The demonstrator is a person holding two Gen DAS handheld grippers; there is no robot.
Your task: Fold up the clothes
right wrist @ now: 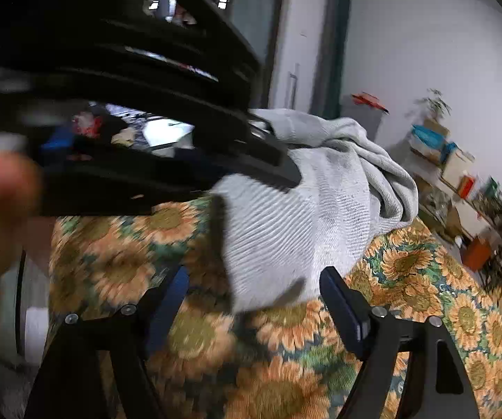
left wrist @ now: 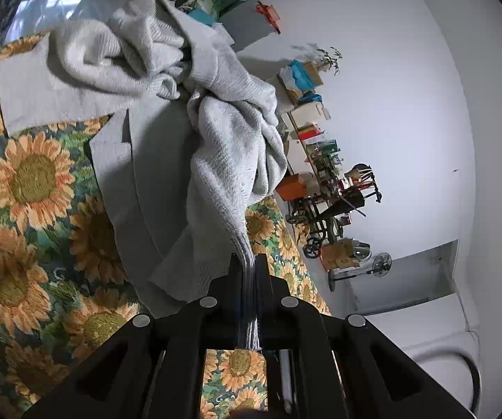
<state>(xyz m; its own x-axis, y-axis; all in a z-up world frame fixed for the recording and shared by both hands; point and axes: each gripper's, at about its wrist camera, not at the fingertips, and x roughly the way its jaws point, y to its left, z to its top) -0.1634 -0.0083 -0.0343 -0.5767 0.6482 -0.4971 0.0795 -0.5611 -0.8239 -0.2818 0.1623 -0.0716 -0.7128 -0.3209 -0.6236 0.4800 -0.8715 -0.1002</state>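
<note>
A sunflower-print cloth [left wrist: 30,181] covers the tabletop. On it lies a grey knitted sweater [left wrist: 153,160], partly flat, partly bunched and lifted. The left tongs [left wrist: 249,262] are clamped on a gathered fold of the sweater, pulling it up. The right tongs [right wrist: 254,279] stand apart, just before the sweater's hanging edge [right wrist: 285,244].

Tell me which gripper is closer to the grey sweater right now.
Left. The left gripper is shut on the grey sweater, pinching a bunched edge between its fingers. The right gripper is open, with the sweater's hanging corner just ahead of its fingers, apparently not gripped.
</note>
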